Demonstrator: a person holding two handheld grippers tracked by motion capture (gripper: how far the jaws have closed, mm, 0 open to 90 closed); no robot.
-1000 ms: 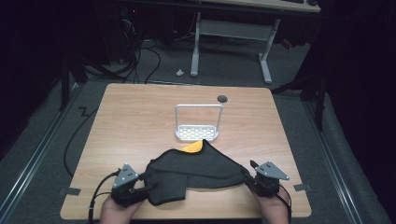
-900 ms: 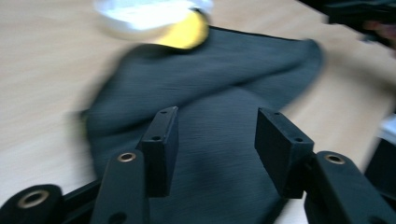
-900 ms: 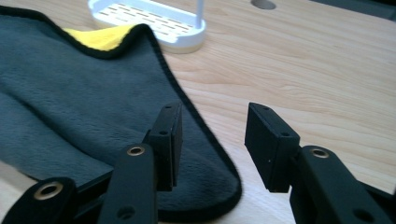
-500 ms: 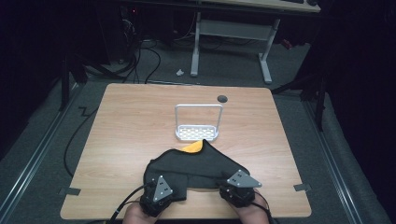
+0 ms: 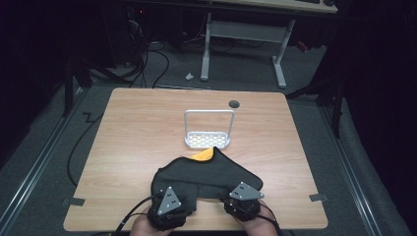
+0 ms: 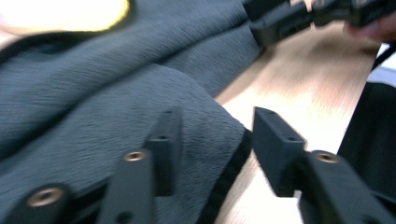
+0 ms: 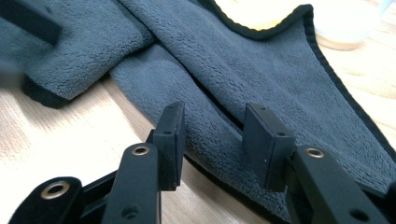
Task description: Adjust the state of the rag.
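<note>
Dark grey, fleecy and edged in black, the towel (image 5: pixel 206 172) lies crumpled on the near half of the wooden table (image 5: pixel 137 132), its far edge just before a white wire rack (image 5: pixel 208 132), with an orange cloth (image 5: pixel 204 155) showing under that edge. The left gripper (image 6: pixel 212 140) has just been opening its jaws; they stand apart, with the towel's hem between them, not pinched. The right gripper (image 7: pixel 212 135) stands open over the towel's near border.
</note>
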